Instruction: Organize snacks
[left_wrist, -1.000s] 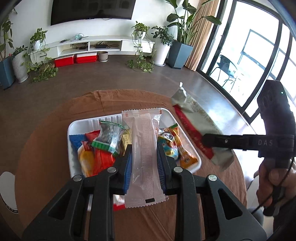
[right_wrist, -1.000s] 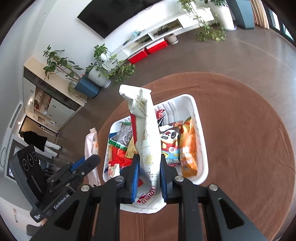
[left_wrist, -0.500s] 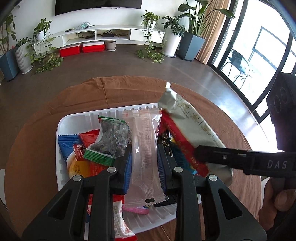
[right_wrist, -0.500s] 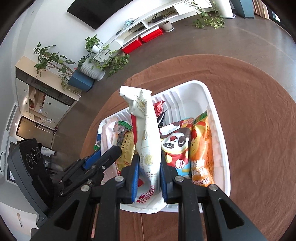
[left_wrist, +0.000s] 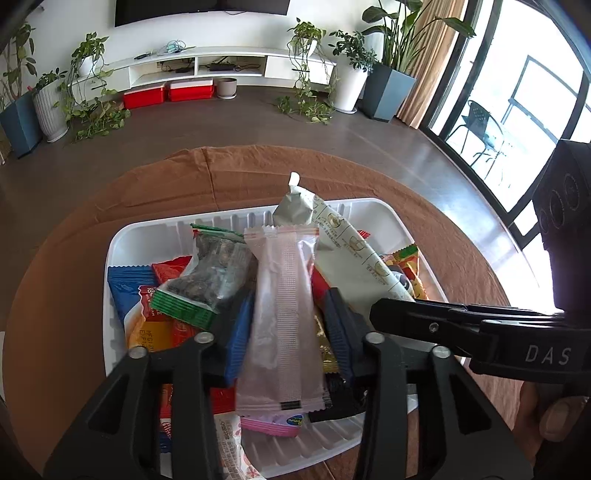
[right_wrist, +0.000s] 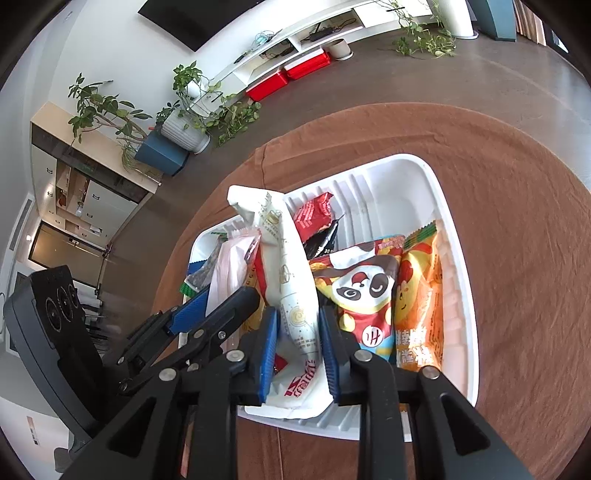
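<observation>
A white tray (left_wrist: 147, 236) on a round brown table holds several snack packets. My left gripper (left_wrist: 286, 317) is shut on a long pale pink packet (left_wrist: 284, 310) and holds it over the tray's middle. My right gripper (right_wrist: 297, 332) is shut on a long white packet (right_wrist: 291, 280) with red print and holds it over the tray (right_wrist: 424, 173), right beside the left gripper (right_wrist: 218, 306). The white packet also shows in the left wrist view (left_wrist: 347, 251), with the right gripper's finger (left_wrist: 443, 317) across it. A panda packet (right_wrist: 362, 288) and an orange packet (right_wrist: 417, 295) lie in the tray's right part.
A clear green-edged packet (left_wrist: 210, 277), a blue packet (left_wrist: 129, 288) and red and orange packets lie in the tray's left part. The brown tablecloth (right_wrist: 517, 221) surrounds the tray. Beyond are dark floor, potted plants and a white TV shelf (left_wrist: 221, 66).
Both grippers have moved in over the tray with their packets and come close together. The jaws of both look slightly wider than before, with the packets still between them.
</observation>
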